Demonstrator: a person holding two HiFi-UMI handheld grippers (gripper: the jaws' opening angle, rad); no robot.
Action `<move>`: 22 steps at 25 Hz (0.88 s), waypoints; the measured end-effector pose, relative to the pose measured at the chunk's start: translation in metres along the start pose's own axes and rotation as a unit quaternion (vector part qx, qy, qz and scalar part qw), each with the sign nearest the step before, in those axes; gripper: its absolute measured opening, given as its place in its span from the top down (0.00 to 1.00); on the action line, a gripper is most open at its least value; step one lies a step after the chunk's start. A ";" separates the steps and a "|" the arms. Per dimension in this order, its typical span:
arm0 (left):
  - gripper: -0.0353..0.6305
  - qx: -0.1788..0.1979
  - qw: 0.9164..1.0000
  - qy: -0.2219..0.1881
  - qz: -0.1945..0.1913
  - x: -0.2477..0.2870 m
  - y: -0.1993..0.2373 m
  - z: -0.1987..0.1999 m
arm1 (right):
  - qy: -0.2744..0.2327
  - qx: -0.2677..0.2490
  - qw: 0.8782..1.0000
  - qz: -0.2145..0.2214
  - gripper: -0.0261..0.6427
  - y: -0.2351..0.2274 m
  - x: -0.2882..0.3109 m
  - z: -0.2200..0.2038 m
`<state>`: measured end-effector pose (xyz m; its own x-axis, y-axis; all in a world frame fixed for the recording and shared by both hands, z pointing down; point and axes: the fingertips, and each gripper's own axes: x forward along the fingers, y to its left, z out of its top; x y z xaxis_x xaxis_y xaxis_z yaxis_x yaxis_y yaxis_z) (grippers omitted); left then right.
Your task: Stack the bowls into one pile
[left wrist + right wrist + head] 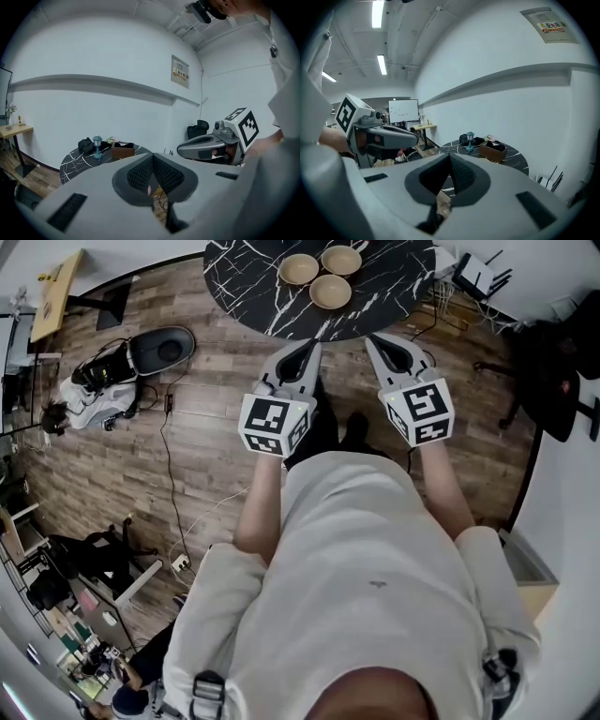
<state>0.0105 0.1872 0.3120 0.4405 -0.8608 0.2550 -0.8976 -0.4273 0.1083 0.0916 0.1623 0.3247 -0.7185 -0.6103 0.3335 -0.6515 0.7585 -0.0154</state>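
Three bowls [330, 292] sit mouth-up and unstacked on the bench [246, 279] at top centre. Below them, the left hand-held gripper [305, 351] and right hand-held gripper [382, 345], both closed and empty, point toward them, tilted slightly downward.

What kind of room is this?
Probably an office or workroom. There is a whiteboard at the back, a black office chair by the wall, and a wooden desk off to the side.

Bowls [330, 291] matt, wood-look; table [248, 287] black marble (white veins); floor [211, 381] wood plank.
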 end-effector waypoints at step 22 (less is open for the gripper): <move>0.87 0.006 1.000 0.023 -0.012 0.053 0.069 0.005 | 0.061 -0.023 0.998 0.019 0.78 -0.017 0.083 0.011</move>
<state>-0.0280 0.1107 0.3287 0.4612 -0.8366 0.2956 -0.8861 -0.4516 0.1045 0.0404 0.0957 0.3424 -0.7059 -0.5497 0.4467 -0.6097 0.7925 0.0117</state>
